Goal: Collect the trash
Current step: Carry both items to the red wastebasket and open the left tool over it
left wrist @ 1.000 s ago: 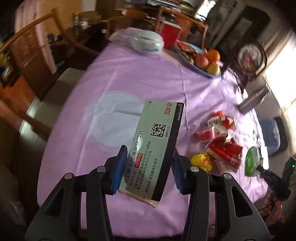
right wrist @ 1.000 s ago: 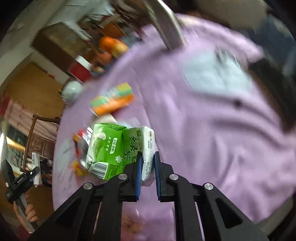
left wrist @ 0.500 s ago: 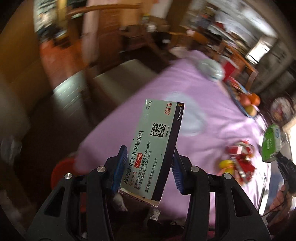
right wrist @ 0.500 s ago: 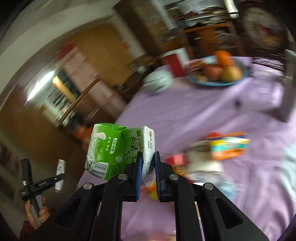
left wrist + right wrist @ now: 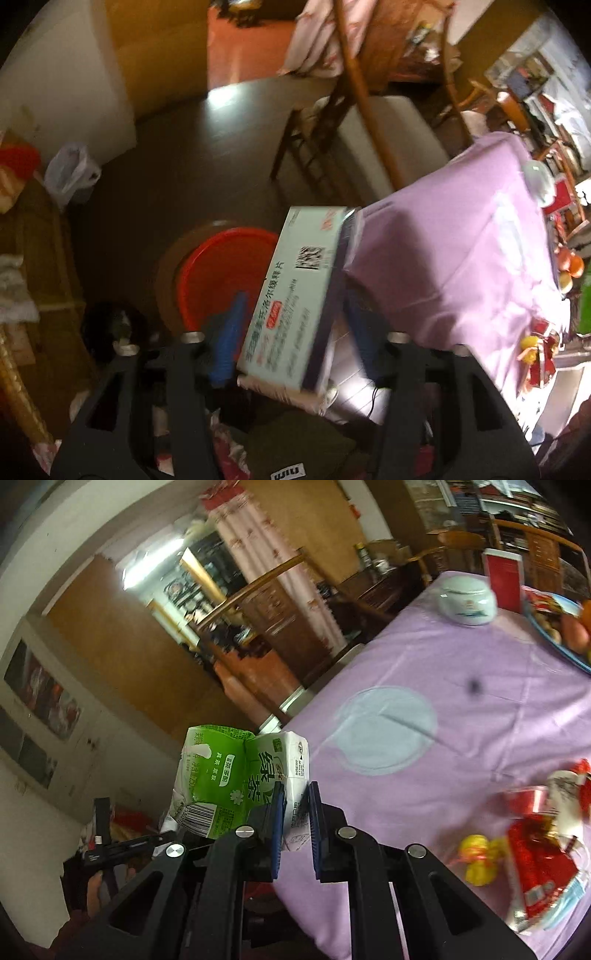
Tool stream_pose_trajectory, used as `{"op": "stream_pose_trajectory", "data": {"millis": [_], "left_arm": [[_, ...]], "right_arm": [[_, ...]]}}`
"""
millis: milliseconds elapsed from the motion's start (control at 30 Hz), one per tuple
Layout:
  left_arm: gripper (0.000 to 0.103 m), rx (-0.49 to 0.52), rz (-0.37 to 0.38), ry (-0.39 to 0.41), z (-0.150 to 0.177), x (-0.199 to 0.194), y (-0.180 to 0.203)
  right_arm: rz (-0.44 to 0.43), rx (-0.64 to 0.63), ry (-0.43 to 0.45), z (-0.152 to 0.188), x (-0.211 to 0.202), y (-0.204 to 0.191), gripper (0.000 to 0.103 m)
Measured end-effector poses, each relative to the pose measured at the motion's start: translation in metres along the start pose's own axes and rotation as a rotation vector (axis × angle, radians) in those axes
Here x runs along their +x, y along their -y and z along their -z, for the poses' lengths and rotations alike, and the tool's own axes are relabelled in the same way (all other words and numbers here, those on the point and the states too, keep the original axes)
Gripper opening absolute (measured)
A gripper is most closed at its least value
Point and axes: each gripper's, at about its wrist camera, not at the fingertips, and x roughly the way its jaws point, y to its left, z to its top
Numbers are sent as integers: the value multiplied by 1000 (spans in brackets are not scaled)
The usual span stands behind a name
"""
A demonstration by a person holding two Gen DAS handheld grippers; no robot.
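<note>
The left view is smeared by motion, so the print on the pill box (image 5: 295,295) is mostly unreadable apart from a square code. The lower corner of the box hides behind the left gripper (image 5: 291,332), whose jaws are opening: the box sits between them, the left blue pad just beside its face and the right pad clear of its dark edge, so no squeeze shows. Whether the left pad touches the box cannot be told. Below the box, on the dark floor, stands a red bin (image 5: 221,273), partly covered by the box and the left finger. What lies in the shadow under the gripper is too dark to name. A chair (image 5: 354,122) stands between the bin and the table's cloth (image 5: 461,251), and a white bag (image 5: 70,173) sits by the wall.

In the right view the right gripper (image 5: 295,827) is clamped on a crushed green carton (image 5: 236,775), pinching its white end; the carton's bottom edge is hidden by the fingers. It hangs off the table's near corner, over the floor. On the purple cloth lie red wrappers (image 5: 539,853) and a yellow thing (image 5: 476,853), blurred and cut off at the frame edge. A white jar (image 5: 467,603) and a fruit plate (image 5: 554,635) stand at the far end. At lower left a hand (image 5: 94,890) with the other tool shows dimly
</note>
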Motion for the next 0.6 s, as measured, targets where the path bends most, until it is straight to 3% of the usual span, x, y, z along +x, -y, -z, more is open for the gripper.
{"op": "stream_pose_trajectory", "data": {"millis": [33,100,600], "left_arm": [[77,-12,-17,-1,0,0,-3],[79,-35,-26,6,-2,-3,-15],[83,-167,-12,99,7,-42,-71]], "right_arm": [[-5,-14,-14,-1,5,-9,13],[-13,-37,-32,-4,15,-22,13],[-173,-352,-243,8,95,-161,13]]}}
